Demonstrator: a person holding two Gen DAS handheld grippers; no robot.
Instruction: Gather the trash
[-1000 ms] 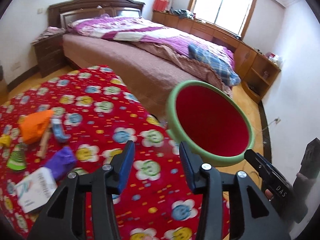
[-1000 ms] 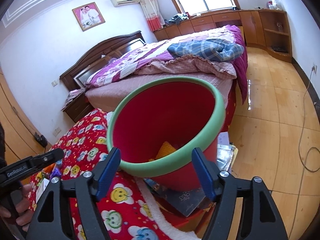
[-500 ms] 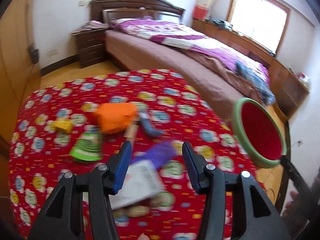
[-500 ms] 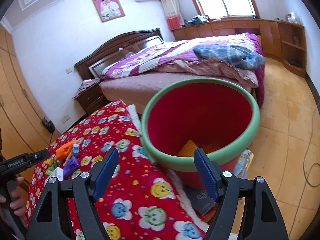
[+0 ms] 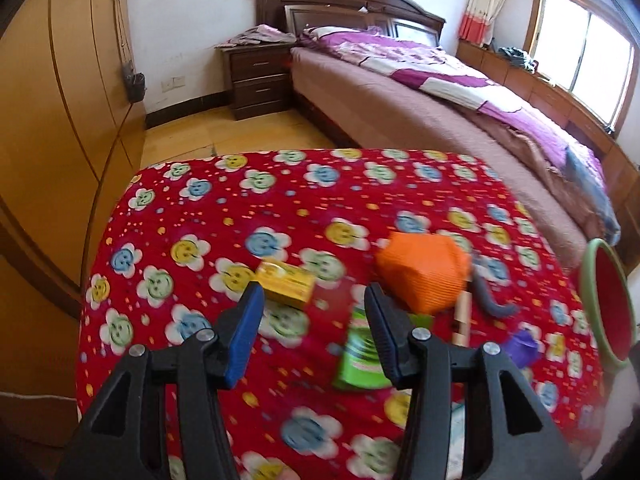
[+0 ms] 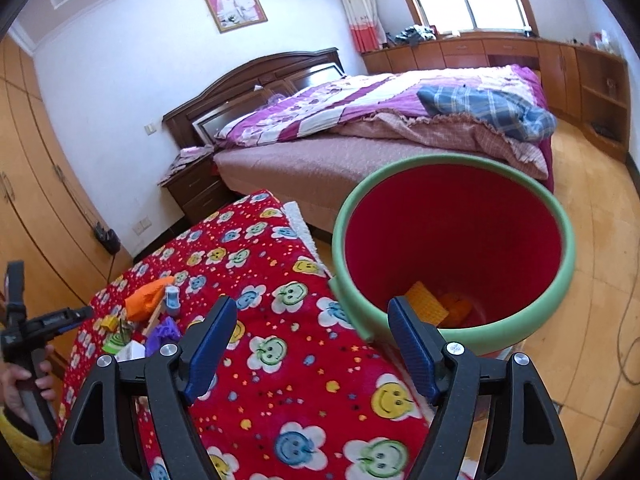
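Note:
Trash lies on a red smiley-flower cloth [image 5: 192, 216]: a yellow box [image 5: 285, 281], a crumpled orange piece [image 5: 422, 270], a green packet [image 5: 360, 356], a purple scrap [image 5: 520, 346], a grey piece [image 5: 490, 300] and a wooden stick [image 5: 462, 320]. My left gripper [image 5: 312, 300] hovers open and empty just before the yellow box. The red bin with a green rim [image 6: 560, 280] stands off the cloth's right edge, with yellow and orange trash [image 6: 426, 304] inside. My right gripper [image 6: 312, 312] is open and empty, near the bin's rim. The left gripper [image 6: 76, 315] shows at far left in a hand [image 6: 24, 384].
A bed [image 5: 420, 120] with a purple quilt runs behind the table. A dark nightstand [image 5: 256, 76] stands by its head. Wooden wardrobe doors [image 5: 60, 100] line the left wall. Low cabinets [image 6: 500, 52] sit under the window. A cable [image 6: 628, 360] lies on the wooden floor.
My left gripper has swung left, away from the bin and over the trash pile. In the right wrist view the bin has shifted to the right and more cloth shows.

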